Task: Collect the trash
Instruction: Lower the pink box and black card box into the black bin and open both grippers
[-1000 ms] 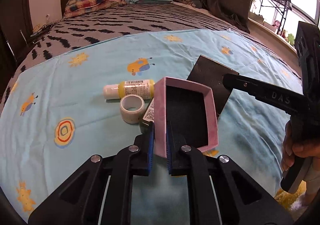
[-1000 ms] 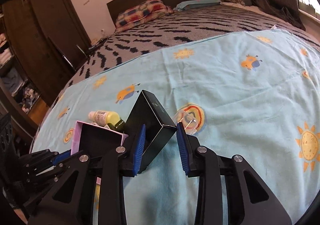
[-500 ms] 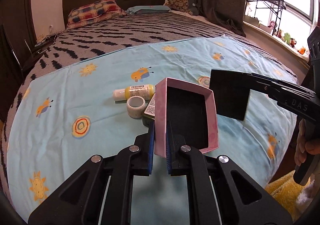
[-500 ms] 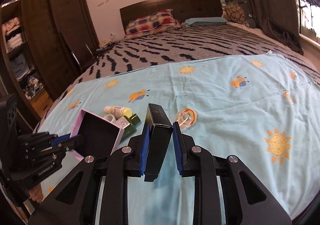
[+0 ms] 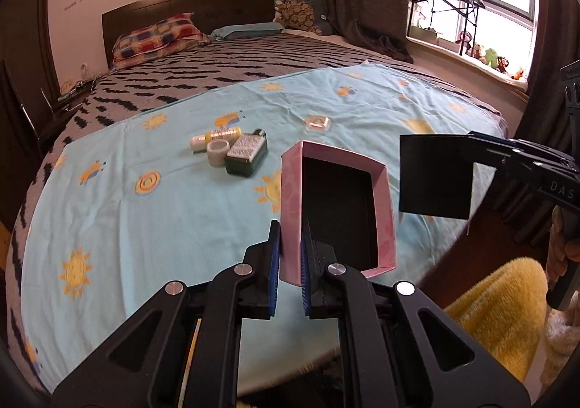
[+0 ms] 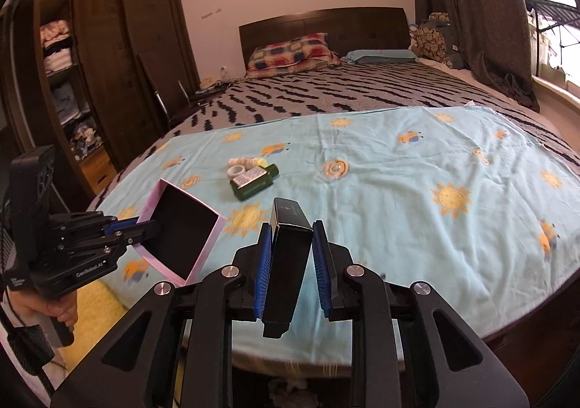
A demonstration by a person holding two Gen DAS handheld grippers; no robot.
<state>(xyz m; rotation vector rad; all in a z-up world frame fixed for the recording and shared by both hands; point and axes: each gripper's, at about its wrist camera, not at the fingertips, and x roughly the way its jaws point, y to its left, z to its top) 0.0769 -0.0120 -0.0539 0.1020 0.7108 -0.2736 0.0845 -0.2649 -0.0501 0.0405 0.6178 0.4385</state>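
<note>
My left gripper (image 5: 290, 244) is shut on one wall of an open pink box (image 5: 290, 190) with a black inside, held in the air over the bed's near edge. To its right, my right gripper (image 6: 290, 237) is shut on a flat black box (image 6: 288, 263) standing on edge between the pads; the same black box (image 5: 435, 176) shows in the left wrist view. On the light blue sheet (image 5: 145, 226) farther back lie a yellow bottle (image 5: 217, 136), a tape roll (image 5: 217, 151), a dark green bottle (image 5: 246, 156) and a small clear plastic piece (image 5: 318, 123).
A yellow fluffy rug (image 5: 500, 299) lies on the floor below the bed's wooden edge. A dark wardrobe (image 6: 108, 63) with clothes stands at the left. Pillows and the headboard (image 6: 319, 27) are at the far end, curtains and a window at the right.
The right jaws closed on the black box and lifted it off the sheet. Both grippers drew back from the bottles toward the bed's near edge, carrying their boxes.
</note>
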